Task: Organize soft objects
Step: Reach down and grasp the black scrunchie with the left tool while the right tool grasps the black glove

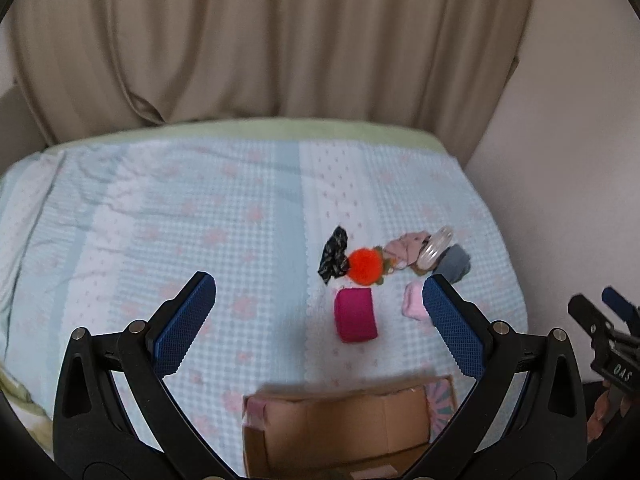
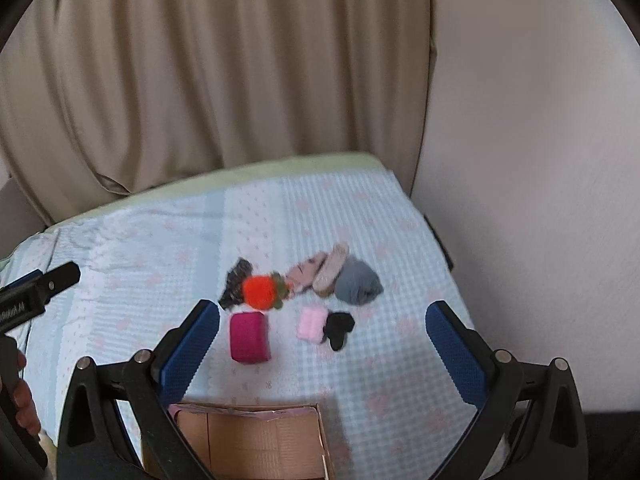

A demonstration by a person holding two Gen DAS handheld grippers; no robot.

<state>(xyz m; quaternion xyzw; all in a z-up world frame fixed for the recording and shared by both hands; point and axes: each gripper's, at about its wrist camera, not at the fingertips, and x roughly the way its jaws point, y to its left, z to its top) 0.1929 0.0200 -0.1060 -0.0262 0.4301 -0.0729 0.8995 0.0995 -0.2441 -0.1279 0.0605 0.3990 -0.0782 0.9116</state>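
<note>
A cluster of soft items lies on the bed: a magenta pouch [image 1: 355, 314] [image 2: 249, 337], an orange pom-pom [image 1: 363, 265] [image 2: 260, 293], a dark patterned cloth [image 1: 333, 255] [image 2: 236, 282], a pale pink piece [image 1: 414, 300] [image 2: 311, 323], a grey bundle [image 1: 453, 263] [image 2: 357, 282], beige-pink fabric [image 1: 407, 247] [image 2: 307, 272] and a black item [image 2: 338, 329]. An open cardboard box [image 1: 340, 424] [image 2: 256, 444] sits nearest me. My left gripper [image 1: 319, 294] hovers open above the bed, short of the pouch. My right gripper [image 2: 322, 322] is open too, above the cluster.
The bed carries a light blue checked cover [image 1: 160, 216] [image 2: 376, 392]. Beige curtains [image 1: 260, 40] hang behind it and a pale wall [image 2: 540, 160] stands on the right. A round clear lid-like object [image 1: 436, 246] leans among the fabrics. Each gripper shows at the other view's edge.
</note>
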